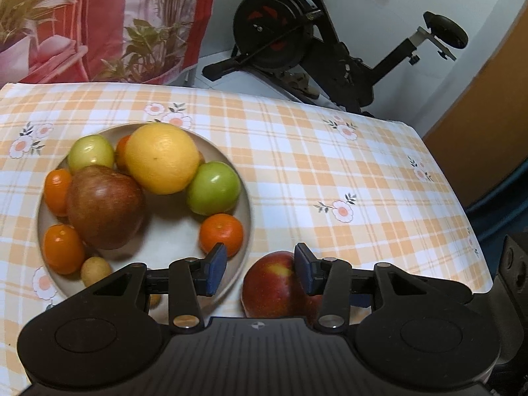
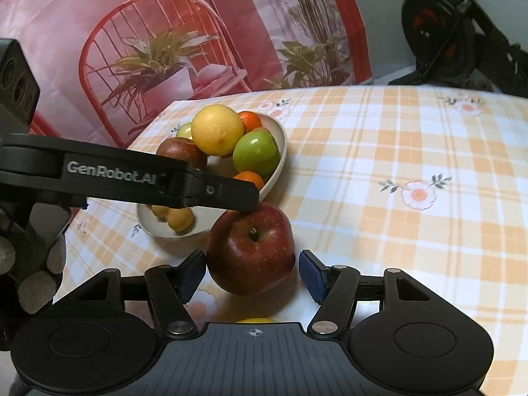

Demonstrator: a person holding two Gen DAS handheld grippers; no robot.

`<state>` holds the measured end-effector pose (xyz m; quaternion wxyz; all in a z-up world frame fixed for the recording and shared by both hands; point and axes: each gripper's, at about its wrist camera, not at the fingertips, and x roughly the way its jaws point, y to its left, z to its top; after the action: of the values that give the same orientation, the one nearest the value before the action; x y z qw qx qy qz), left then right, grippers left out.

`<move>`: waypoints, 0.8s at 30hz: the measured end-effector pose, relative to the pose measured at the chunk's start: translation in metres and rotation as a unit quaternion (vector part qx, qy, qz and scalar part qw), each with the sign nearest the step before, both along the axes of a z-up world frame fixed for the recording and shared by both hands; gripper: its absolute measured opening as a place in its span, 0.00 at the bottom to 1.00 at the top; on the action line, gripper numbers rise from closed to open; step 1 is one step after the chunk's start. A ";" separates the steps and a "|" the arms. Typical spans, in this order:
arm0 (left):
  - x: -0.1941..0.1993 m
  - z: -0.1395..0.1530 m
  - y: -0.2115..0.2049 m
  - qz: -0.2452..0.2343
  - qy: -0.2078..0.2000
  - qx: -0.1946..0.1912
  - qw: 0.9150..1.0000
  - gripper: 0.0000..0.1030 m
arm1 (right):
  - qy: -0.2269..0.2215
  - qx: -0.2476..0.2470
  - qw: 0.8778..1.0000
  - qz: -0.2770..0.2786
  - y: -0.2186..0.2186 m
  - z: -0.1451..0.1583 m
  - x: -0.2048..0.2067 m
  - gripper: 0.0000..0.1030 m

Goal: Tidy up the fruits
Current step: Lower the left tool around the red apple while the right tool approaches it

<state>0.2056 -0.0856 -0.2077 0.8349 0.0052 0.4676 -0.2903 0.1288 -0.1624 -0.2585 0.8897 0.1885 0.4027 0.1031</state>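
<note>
A beige plate (image 1: 242, 178) on the checked tablecloth holds a big yellow citrus (image 1: 161, 158), a dark red apple (image 1: 104, 206), two green apples, several small oranges and small tan fruits. A loose red apple (image 2: 250, 250) stands upright on the cloth just right of the plate. My right gripper (image 2: 252, 277) straddles it, open, with a clear gap at the right pad. My left gripper (image 1: 260, 269) is open too. Its right pad overlaps the red apple (image 1: 274, 283) and its left pad hangs over the plate rim. In the right wrist view its black finger (image 2: 231, 194) reaches the apple's top.
An exercise bike (image 1: 297, 39) stands beyond the table's far edge. A red printed cloth with plants (image 2: 198, 33) hangs behind the plate. A wooden panel (image 1: 488, 92) is at the right. A gloved hand (image 2: 33, 283) holds the left gripper. A yellow fruit sliver (image 2: 255, 320) shows under the right gripper.
</note>
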 end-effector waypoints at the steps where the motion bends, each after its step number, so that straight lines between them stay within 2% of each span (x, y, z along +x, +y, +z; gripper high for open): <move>1: 0.001 0.000 0.002 0.002 0.000 -0.001 1.000 0.48 | 0.002 0.001 1.000 0.001 0.001 -0.001 0.001 0.57; 7: 0.006 -0.001 0.013 0.018 0.014 -0.016 1.000 0.45 | -0.002 -0.012 1.000 0.009 0.010 -0.001 0.003 0.54; 12: 0.002 -0.002 0.015 0.003 0.025 -0.040 0.999 0.45 | -0.003 -0.015 1.000 0.011 0.011 0.000 0.003 0.54; 18: -0.001 -0.010 0.011 -0.011 0.036 -0.040 0.998 0.45 | -0.004 -0.019 1.000 0.011 0.012 0.000 0.003 0.54; 24: -0.001 -0.011 0.012 -0.021 0.040 -0.051 0.998 0.38 | -0.008 -0.034 0.999 0.012 0.014 0.003 0.002 0.54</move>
<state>0.2049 -0.0733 -0.2183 0.8088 -0.0389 0.4848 -0.3307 0.1308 -0.1484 -0.2557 0.8977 0.1521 0.4008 0.1014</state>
